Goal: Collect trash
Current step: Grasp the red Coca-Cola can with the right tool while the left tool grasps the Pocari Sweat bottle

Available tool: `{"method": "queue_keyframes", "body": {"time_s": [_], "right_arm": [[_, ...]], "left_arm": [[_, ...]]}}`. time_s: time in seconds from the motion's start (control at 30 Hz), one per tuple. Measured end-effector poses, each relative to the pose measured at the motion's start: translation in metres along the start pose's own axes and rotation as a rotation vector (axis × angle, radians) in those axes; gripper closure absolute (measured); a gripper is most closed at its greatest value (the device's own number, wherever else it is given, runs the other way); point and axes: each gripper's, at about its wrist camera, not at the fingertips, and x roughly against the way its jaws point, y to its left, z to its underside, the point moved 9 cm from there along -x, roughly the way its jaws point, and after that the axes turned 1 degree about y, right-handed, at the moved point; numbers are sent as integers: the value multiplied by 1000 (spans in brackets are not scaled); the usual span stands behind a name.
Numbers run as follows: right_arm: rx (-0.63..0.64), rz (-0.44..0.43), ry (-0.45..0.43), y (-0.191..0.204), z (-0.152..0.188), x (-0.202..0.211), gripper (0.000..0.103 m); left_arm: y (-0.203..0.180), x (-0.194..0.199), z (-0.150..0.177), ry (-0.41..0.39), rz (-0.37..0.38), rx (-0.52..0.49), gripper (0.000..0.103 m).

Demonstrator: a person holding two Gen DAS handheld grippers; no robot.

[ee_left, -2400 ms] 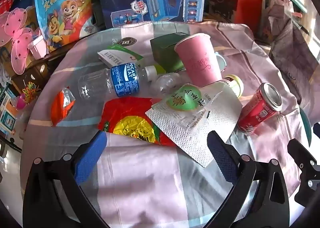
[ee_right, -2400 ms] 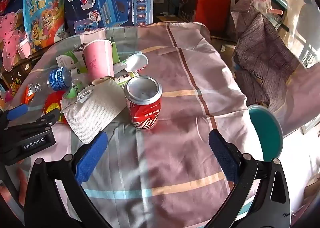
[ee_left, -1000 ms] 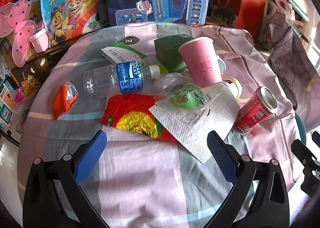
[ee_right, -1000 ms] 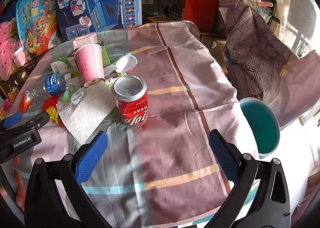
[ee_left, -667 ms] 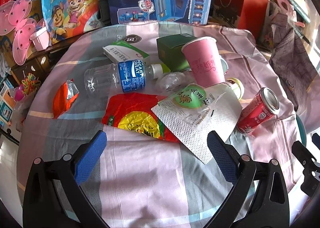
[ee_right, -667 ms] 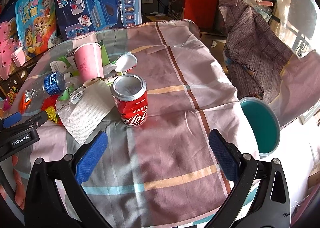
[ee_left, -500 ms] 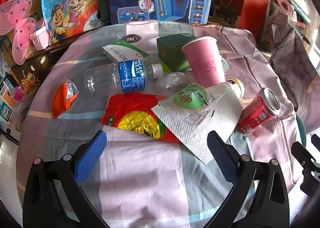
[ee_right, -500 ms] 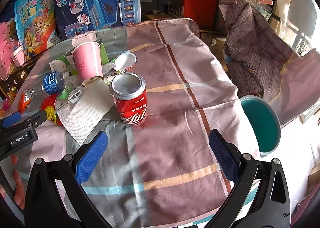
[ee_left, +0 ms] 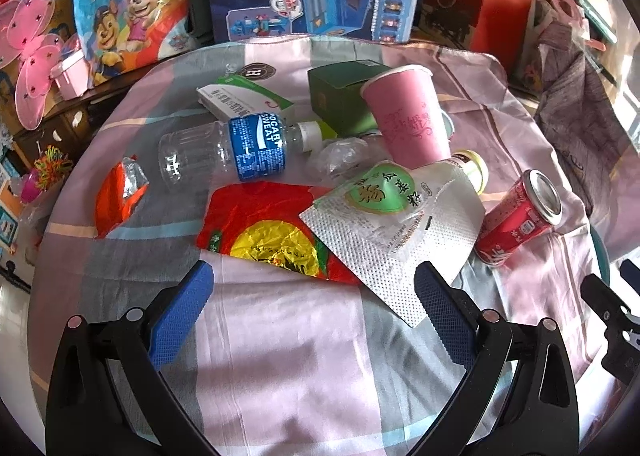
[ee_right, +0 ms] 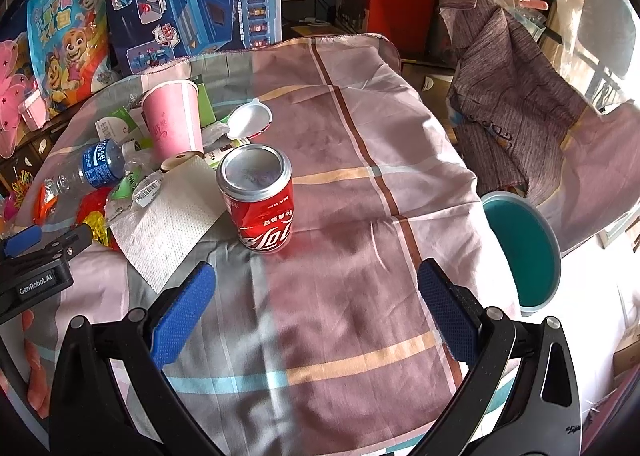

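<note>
On my left wrist feed the left gripper (ee_left: pixel 310 288) hangs over the checked tablecloth (ee_left: pixel 300 356) with its jaws wide apart and nothing between them. This view lays out the whole trash pile: a red and yellow foil wrapper (ee_left: pixel 272 232) just ahead of the fingers, a white paper napkin (ee_left: pixel 384 252) overlapping it, a clear pouch with a green label (ee_left: pixel 380 192) on the napkin, a clear plastic bottle (ee_left: pixel 236 148) lying on its side, a pink paper cup (ee_left: pixel 408 120) standing upright, a green box (ee_left: pixel 344 100) behind the cup, and a small orange wrapper (ee_left: pixel 120 196) set apart at the left. The red soda can (ee_left: pixel 516 220) stands at the right edge of the pile.

My right wrist feed shows what the left hardly does: a teal bin (ee_right: pixel 524 252) on the floor beside the table's right edge. The right gripper (ee_right: pixel 312 304) also has its jaws spread, empty, with the red soda can (ee_right: pixel 260 204) upright ahead of it, nearer the left finger, touching the napkin (ee_right: pixel 168 224). Here the pile is crowded toward the far left, and I see the left gripper's tip (ee_right: pixel 44 244) at the frame edge.
</note>
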Motion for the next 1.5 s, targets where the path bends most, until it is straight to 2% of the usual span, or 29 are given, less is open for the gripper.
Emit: {"method": "queue_keyframes", "body": {"time_s": [0.1, 0.23, 0.37, 0.5, 0.7, 0.8, 0.87, 0.97, 1.0, 1.03, 1.07, 1.13, 1.23, 1.33, 1.5], "right_arm": [[-4, -9, 6, 2, -1, -4, 6], [-18, -18, 11, 2, -6, -13, 6], [-38, -56, 32, 7, -12, -30, 6], [-51, -83, 63, 12, -17, -52, 6], [-42, -111, 73, 24, -25, -70, 6], [-23, -106, 70, 29, -31, -79, 6], [-20, -111, 70, 31, -34, -84, 6], [-19, -128, 65, 34, -38, -89, 7], [-15, -135, 63, 36, -39, -91, 10], [-9, -145, 64, 38, -40, -92, 26], [3, -156, 74, 41, -40, -95, 47], [16, -157, 111, 44, -40, -101, 47], [36, -166, 126, 50, -43, -100, 47], [59, -148, 139, 54, -48, -96, 47], [77, -96, 152, 55, -52, -85, 47]], "left_arm": [[-3, -4, 1, 8, 26, -16, 3], [-6, -16, 5, 62, 94, -11, 3], [-7, -27, 11, 106, 126, -20, 3], [-8, -28, 10, 107, 140, -50, 3], [19, -24, -9, 51, 35, -23, 3], [32, -29, -17, 65, 34, 8, 3], [39, -30, -22, 73, 67, 23, 3], [52, -29, -35, 52, 39, 30, 3], [56, -31, -42, 54, 29, 11, 3], [59, -32, -46, 54, 18, -5, 3], [63, -34, -52, 50, 10, -25, 3], [67, -39, -62, 45, 15, -87, 3], [71, -53, -79, 38, -27, -256, 4], [70, -71, -92, 44, -30, -394, 3], [80, -105, -102, 81, 24, -455, 3]]}}
